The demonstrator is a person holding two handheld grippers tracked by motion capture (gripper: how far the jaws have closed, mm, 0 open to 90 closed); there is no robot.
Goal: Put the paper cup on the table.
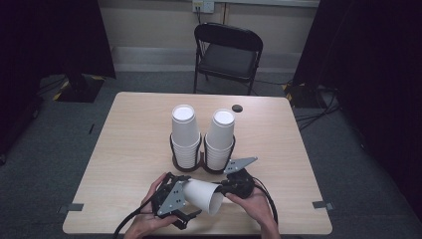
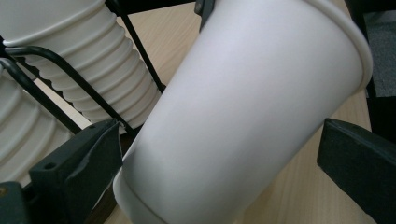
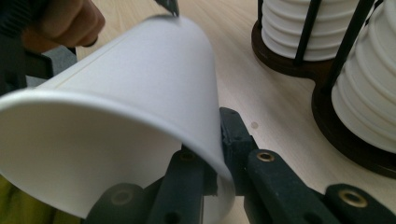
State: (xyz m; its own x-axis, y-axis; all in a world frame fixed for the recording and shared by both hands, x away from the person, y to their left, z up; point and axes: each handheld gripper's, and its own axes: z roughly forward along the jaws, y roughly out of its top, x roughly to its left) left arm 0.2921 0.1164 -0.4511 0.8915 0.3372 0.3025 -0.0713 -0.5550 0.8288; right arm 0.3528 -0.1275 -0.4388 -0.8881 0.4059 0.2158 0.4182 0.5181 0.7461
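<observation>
High view: two black wire holders side by side at mid-table, the left holder (image 1: pixel 185 158) packed with a tall stack of white paper cups (image 1: pixel 184 130), the right holder (image 1: pixel 217 162) with a second stack (image 1: pixel 219 137), both stacks mouth down, bases up. Nearer the front edge of the table (image 1: pixel 129 149), a single white paper cup (image 1: pixel 204 195) on its side in the air, base toward the left, open mouth toward the right and near. Left gripper (image 1: pixel 183 201) at the cup's base end, jaws spread wide to either side of it. Right gripper (image 1: pixel 225 191) at the rim, held from the right. Behind the table, a black folding chair (image 1: pixel 228 55); a small dark disc (image 1: pixel 237 108) near the far edge. Left gripper view: the single cup (image 2: pixel 243 116) slanting between the jaws, one black pad (image 2: pixel 79 168) just beside the base at the left, the other pad (image 2: pixel 359 158) clearly apart from the wall at the right, wood visible in the gap; so no squeeze here, jaws wide apart. Ribbed cup stacks (image 2: pixel 93 70) and holder wires (image 2: pixel 56 88) close behind at the left. Right gripper view: the cup's rim (image 3: pixel 219 158) pinched between the two jaws, one inside the mouth, one outside, clamped tight on the paper wall; the inside of the cup visible here, bare white. Part of a hand (image 3: pixel 65 23) at the far left, and both holder bases (image 3: pixel 299 58) with cups at the far right.
</observation>
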